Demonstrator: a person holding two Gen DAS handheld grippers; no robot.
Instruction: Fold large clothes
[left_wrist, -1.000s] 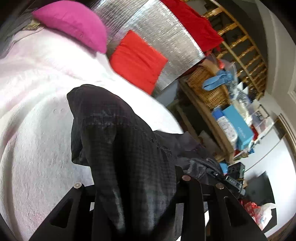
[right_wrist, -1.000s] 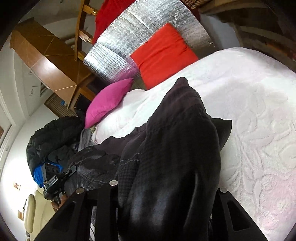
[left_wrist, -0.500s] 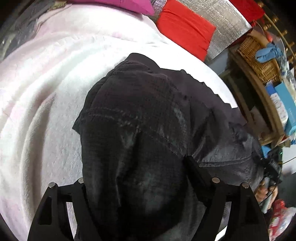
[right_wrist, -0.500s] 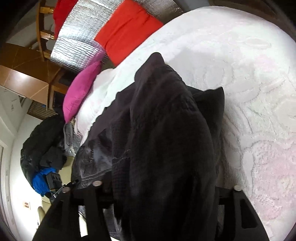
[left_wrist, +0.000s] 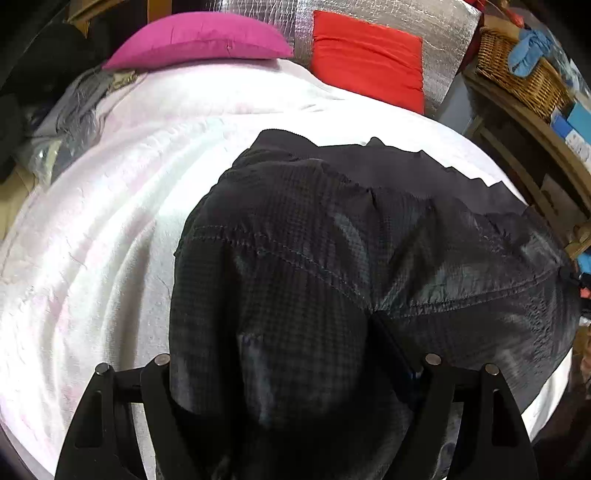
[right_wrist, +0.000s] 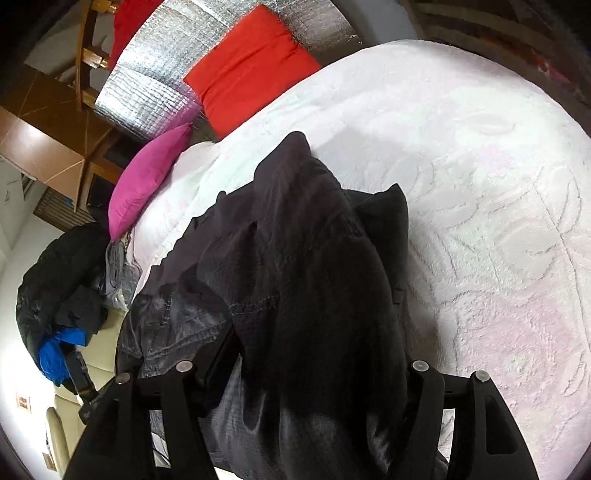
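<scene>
A large black jacket (left_wrist: 332, 258) of thin checked fabric lies spread over the white bed cover (left_wrist: 110, 240), its far hem reaching toward the pillows. My left gripper (left_wrist: 291, 373) is shut on the jacket's near edge; cloth bunches between the fingers and hides the tips. In the right wrist view the same jacket (right_wrist: 295, 258) drapes forward from my right gripper (right_wrist: 306, 373), which is shut on another part of the near edge. The bed cover (right_wrist: 480, 221) lies bare to the right of it.
A pink pillow (left_wrist: 199, 40) and a red pillow (left_wrist: 365, 59) lean at the head of the bed against a silver foil panel (left_wrist: 443, 22). A wooden shelf with a wicker basket (left_wrist: 517, 70) stands right. Dark clothes (right_wrist: 59, 273) pile beside the bed.
Both grippers have carried the jacket forward and down over the bed. The jacket hung bunched a second ago and now lies spread wider across the cover.
</scene>
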